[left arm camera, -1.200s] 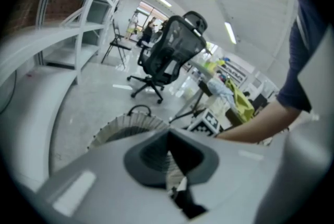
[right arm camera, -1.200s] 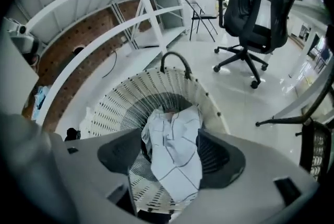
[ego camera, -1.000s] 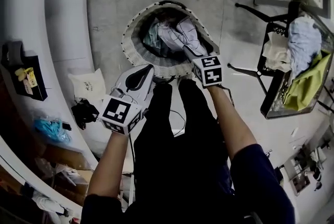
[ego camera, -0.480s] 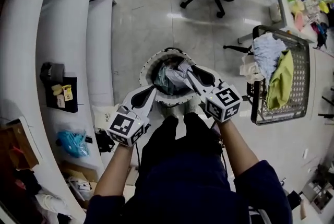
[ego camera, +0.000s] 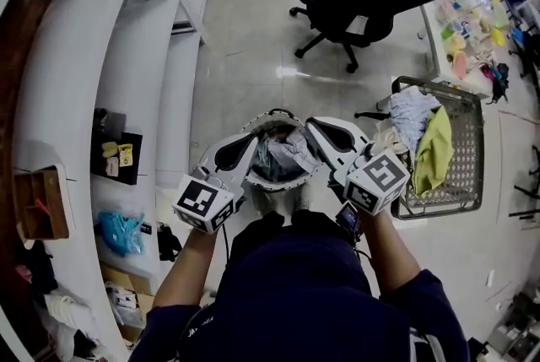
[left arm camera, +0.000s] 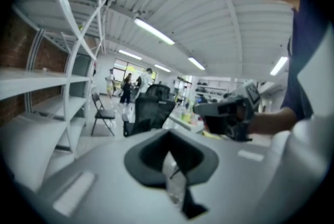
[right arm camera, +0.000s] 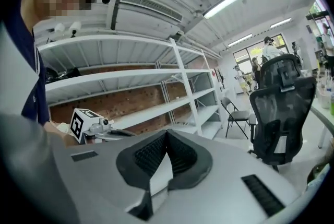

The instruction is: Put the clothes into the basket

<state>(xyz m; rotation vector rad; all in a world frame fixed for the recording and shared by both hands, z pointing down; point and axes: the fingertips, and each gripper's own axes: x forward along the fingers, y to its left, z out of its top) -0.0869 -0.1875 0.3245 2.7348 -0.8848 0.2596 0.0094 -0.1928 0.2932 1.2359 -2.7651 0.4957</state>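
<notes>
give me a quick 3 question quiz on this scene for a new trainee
1. True or false: the right gripper is holding a garment.
2. Which of these lies in the wire cart? A yellow-green cloth; B red towel; C purple sock.
3. Fill in: the round basket on the floor holds ____.
Key: 1 false, its jaws are shut on nothing; 2 A; 3 clothes.

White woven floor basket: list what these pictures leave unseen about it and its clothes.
- Head view: white woven floor basket, sides covered by the left gripper and right gripper.
- Head view: grey clothes inside, too small to count.
- Both gripper views: aimed across the room, basket outside frame.
</notes>
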